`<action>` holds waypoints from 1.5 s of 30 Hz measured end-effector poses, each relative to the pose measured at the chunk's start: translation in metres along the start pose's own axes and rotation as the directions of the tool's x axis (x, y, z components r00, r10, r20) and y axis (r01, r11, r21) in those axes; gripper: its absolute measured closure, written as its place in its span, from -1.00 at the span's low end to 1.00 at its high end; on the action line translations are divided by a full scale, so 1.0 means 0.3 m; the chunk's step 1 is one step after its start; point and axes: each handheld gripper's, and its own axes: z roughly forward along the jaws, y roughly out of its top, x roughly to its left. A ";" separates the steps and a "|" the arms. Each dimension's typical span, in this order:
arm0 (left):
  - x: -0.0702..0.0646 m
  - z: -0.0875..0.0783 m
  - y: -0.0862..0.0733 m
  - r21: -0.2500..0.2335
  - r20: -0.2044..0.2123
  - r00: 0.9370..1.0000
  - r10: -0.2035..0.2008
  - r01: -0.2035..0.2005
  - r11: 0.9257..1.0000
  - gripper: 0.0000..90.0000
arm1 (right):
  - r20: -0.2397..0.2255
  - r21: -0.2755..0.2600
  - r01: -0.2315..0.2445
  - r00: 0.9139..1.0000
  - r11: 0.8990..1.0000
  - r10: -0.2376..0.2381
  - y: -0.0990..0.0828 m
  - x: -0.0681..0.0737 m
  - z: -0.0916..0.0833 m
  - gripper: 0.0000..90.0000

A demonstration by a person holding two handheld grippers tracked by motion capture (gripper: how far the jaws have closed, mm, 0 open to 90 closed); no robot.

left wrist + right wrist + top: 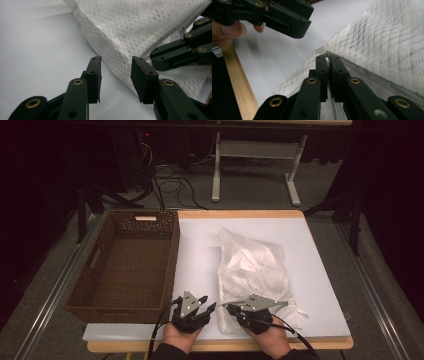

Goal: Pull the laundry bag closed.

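Both hands come in low, side by side. Left hand-held gripper [201, 303] has its jaws parted with nothing pinched between them, and the right hand-held gripper [328, 65] is clamped tight, jaws nearly touching, pointing leftward.

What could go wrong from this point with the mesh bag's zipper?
1. The right gripper is shut on a small white piece at the zipper, probably the pull; so thin a pinch might slip off when tugged.
2. The left gripper is open beside the mesh bag corner and pins nothing, so the bag may slide across the white mat instead of unzipping.
3. The two grippers sit close together and might knock each other.
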 end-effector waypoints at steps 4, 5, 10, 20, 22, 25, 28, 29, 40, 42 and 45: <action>-0.008 0.005 -0.004 0.007 0.001 1.000 0.007 -0.007 1.000 0.32 | 0.001 -0.018 -0.002 1.000 1.000 0.002 0.002 -0.009 -0.010 0.95; -0.008 0.005 -0.004 0.007 0.001 1.000 0.006 -0.006 1.000 0.32 | -0.001 -0.024 -0.004 1.000 1.000 0.004 0.003 -0.011 -0.011 0.95; -0.007 0.005 -0.004 0.003 0.006 1.000 -0.001 0.001 1.000 0.31 | -0.009 -0.031 -0.015 1.000 0.999 0.015 0.006 -0.010 -0.012 0.95; -0.024 0.006 -0.005 -0.010 0.030 1.000 0.004 -0.004 1.000 0.30 | -0.014 -0.075 -0.028 1.000 0.997 0.027 0.023 -0.015 -0.027 0.95; -0.028 0.008 -0.005 -0.011 0.041 0.999 0.006 -0.006 1.000 0.29 | -0.014 -0.090 -0.029 1.000 0.996 0.028 0.030 -0.018 -0.037 0.95; -0.044 0.014 -0.007 -0.013 0.060 0.998 0.028 -0.027 1.000 0.28 | -0.012 -0.114 -0.036 0.999 0.993 0.034 0.038 -0.020 -0.049 0.95; -0.056 0.020 -0.009 -0.013 0.077 0.996 0.039 -0.038 0.999 0.27 | -0.012 -0.126 -0.036 0.999 0.991 0.035 0.047 -0.022 -0.061 0.95; -0.060 0.024 -0.010 -0.012 0.085 0.995 0.043 -0.042 0.999 0.27 | -0.010 -0.128 -0.040 0.999 0.991 0.039 0.049 -0.022 -0.064 0.95; -0.068 0.054 -0.007 -0.014 0.131 0.991 0.025 -0.024 1.000 0.27 | -0.020 -0.142 -0.042 0.999 0.989 0.039 0.052 -0.019 -0.067 0.95; -0.062 0.068 -0.004 -0.002 0.138 0.990 0.015 -0.014 1.000 0.33 | -0.025 -0.141 -0.041 0.999 0.989 0.038 0.053 -0.014 -0.066 0.95; -0.051 0.085 -0.006 0.026 0.147 0.989 -0.007 0.004 1.000 0.49 | -0.025 -0.142 -0.040 0.999 0.989 0.037 0.051 -0.013 -0.065 0.95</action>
